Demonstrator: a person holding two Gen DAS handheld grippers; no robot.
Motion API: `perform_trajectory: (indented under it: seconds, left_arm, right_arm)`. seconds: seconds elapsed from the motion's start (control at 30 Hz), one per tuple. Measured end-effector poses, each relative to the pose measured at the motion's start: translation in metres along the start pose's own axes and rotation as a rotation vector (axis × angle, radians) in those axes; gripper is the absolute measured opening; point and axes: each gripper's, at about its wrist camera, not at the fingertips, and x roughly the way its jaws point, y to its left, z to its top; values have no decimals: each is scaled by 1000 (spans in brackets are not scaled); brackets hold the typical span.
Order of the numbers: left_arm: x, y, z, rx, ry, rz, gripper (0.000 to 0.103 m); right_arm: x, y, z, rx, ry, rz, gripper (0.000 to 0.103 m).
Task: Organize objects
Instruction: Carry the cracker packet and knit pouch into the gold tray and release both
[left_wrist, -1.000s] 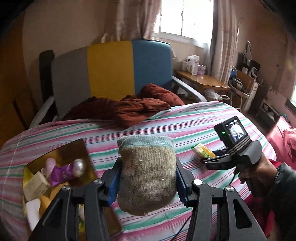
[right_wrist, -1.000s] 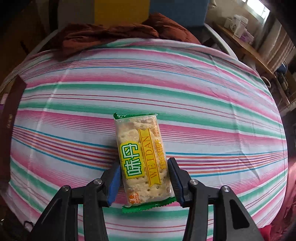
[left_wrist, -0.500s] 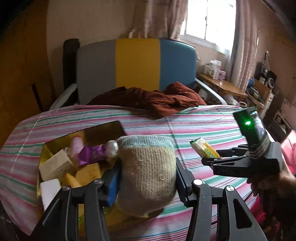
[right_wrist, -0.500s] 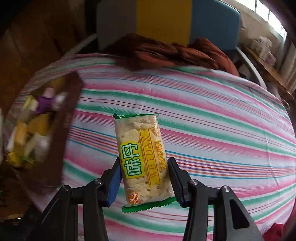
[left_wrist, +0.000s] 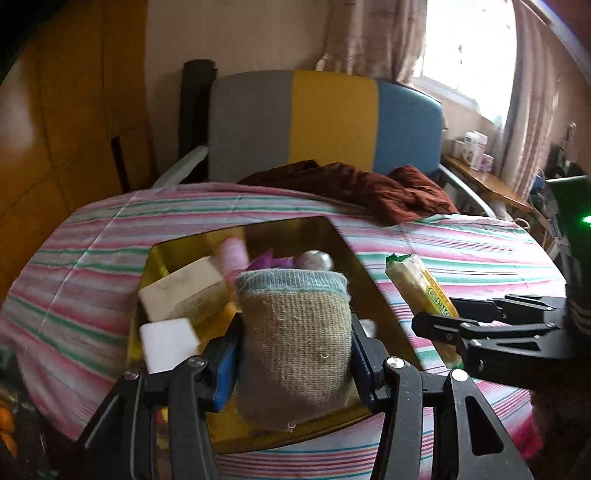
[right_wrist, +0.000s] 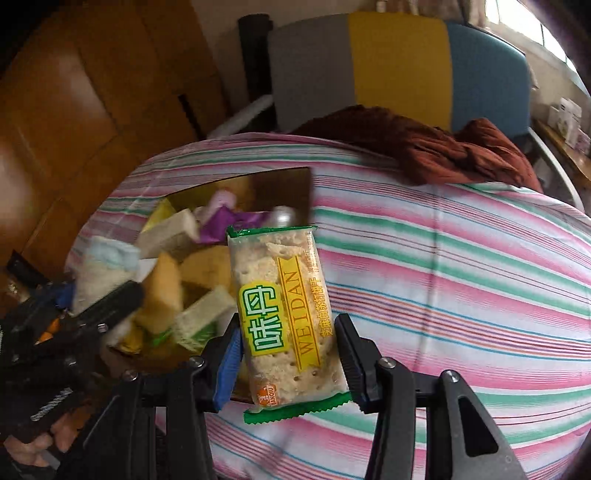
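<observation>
Carrying step, both loads bound for the gold tray (left_wrist: 369, 275) on the striped bed (left_wrist: 461, 251). Left tongs (left_wrist: 293, 354) clamped on a rolled burlap sock (left_wrist: 293, 339), hovering over the tray. Right tongs (right_wrist: 288, 360) clamped on a Weidan cracker packet (right_wrist: 282, 314), tray at 10 o'clock. Next, probably: lowering into free space, then releasing.
</observation>
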Motion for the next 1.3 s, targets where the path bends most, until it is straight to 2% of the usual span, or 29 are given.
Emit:
perform_trajectory:
  seconds: [0.3,0.53,0.67,0.83,0.93,1.03,1.3]
  left_arm:
    - [6,58,-26,-117,46,26,52]
    - [3,84,-41,-181,61,36,52]
    - [10,79,-33,-191,64,17,52]
    - [31,79,-2,-198,47,23,52]
    - [53,77,14,-186,58,45,55]
    - [66,78,20,-188,79,62,67]
    - [55,75,11,-153,55,91,78]
  right_arm:
    - [12,44,-11,-59,26,43,49]
    - [26,54,-1,-72,35,24,49]
    - [38,57,12,-78,38,18,49]
    - [51,53,29,-58,35,-4,50]
    - [57,49,37,-37,18,-17,51]
    - [60,46,38,-23,17,-28,51]
    - [67,47,24,-34,48,-26,51]
